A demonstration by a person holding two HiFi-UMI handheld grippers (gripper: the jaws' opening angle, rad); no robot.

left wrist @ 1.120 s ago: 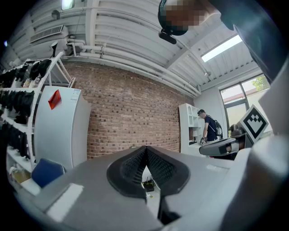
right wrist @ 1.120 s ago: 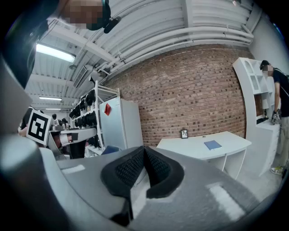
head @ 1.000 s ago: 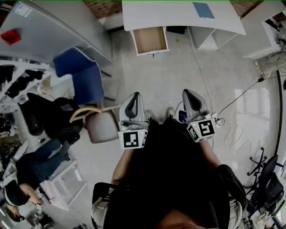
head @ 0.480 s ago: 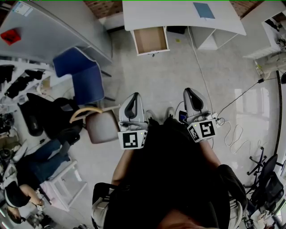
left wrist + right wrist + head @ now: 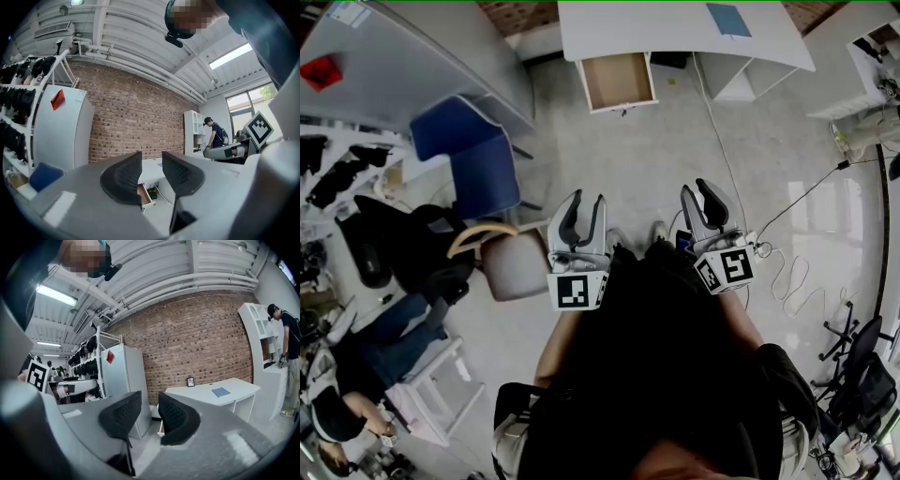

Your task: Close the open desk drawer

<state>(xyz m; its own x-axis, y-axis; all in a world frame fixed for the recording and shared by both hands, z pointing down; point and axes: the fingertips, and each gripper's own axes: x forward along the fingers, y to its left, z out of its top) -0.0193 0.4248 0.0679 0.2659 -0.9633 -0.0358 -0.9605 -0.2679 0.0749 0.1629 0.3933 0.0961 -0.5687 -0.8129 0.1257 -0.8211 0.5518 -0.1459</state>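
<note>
Both grippers are up in front of me, side by side and pointing roughly level.

Left gripper [image 5: 580, 211]: jaws have just been opening and now stand at a moderate gap. Nothing is between them, and its own view shows only the room through the gap.

Right gripper [image 5: 706, 199]: same. Jaws just opened, gap clear, holding nothing.

Drawer [image 5: 617, 82] is well ahead of both grippers, across the floor [image 5: 656, 159]. It's pulled out from under the left end of the white surface [image 5: 675, 33], open, with its brown inside showing. In the left gripper view it sits low in the gap, partly behind the left jaw.

A blue book [image 5: 727, 21] lies on the surface, right of the drawer. A blue chair [image 5: 473, 159] is off to my left, and a tan-seated chair [image 5: 514, 265] shows just left of the left gripper in the head view. A white cable [image 5: 787, 281] loops on the floor to my right.
</note>
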